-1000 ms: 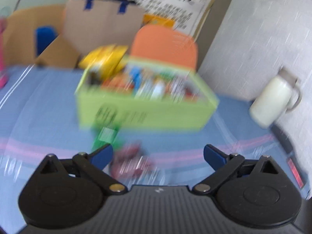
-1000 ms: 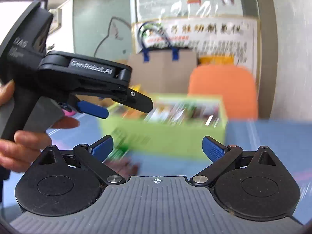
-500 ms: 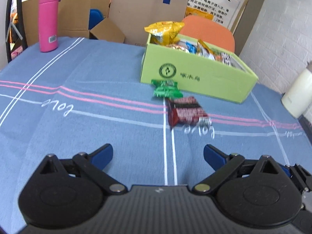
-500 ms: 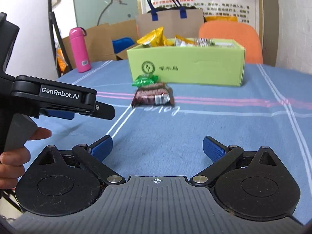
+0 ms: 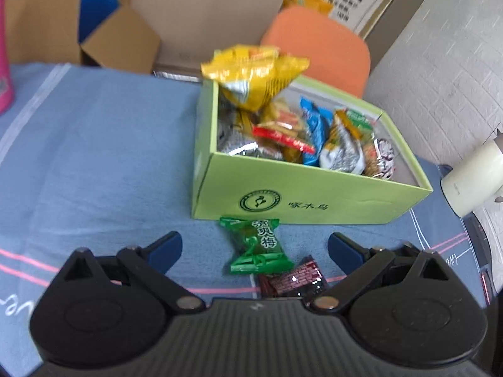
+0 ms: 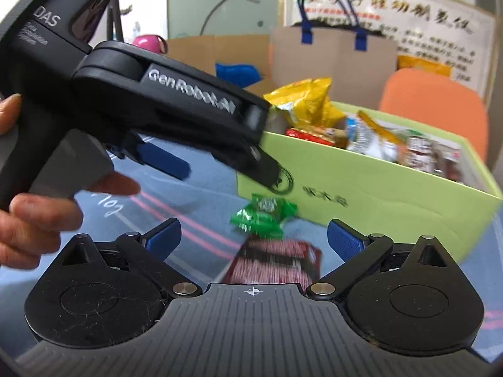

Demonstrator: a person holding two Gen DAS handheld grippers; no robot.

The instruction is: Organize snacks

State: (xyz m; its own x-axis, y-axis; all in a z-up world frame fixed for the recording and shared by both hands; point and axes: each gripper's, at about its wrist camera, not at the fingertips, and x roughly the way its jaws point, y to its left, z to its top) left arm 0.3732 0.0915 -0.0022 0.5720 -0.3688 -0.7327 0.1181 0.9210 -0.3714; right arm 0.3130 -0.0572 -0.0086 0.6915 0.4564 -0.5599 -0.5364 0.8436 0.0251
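Left wrist view: left gripper [image 5: 254, 245] has its jaws spread wide, nothing between the pads, hanging above the tablecloth [image 5: 94, 144]. The green candy packet [image 5: 257, 242] lies on the cloth touching the front wall of the green box [image 5: 308, 201], near the box's front-left corner. The dark red packet [image 5: 294, 279] lies just beside it, on the near side, partly hidden under the gripper body. The box is already well filled: yellow chip bag [image 5: 254, 72] stands above the rim at the back-left corner, mixed wrappers across the rest, some free floor at the right end. Cream jug [image 5: 468, 182] stands apart from the box near the cloth's right edge.

Right wrist view: right gripper [image 6: 253, 238] is wide but its jaws are closing; the red packet [image 6: 276, 260] sits between the pads, not yet pinched. Green packet [image 6: 262, 216] lies beyond it, against the box [image 6: 377, 194]. Left gripper [image 6: 176, 163] crosses the frame from the left, held by a hand [image 6: 41, 216].

Judgement: step in hand is picking the two loose packets. Go low and flat and pinch the red packet across its short side. The green one sits tight to the wall, so approach along the wall. Keep the two grippers from colliding, then drop into the free right end.
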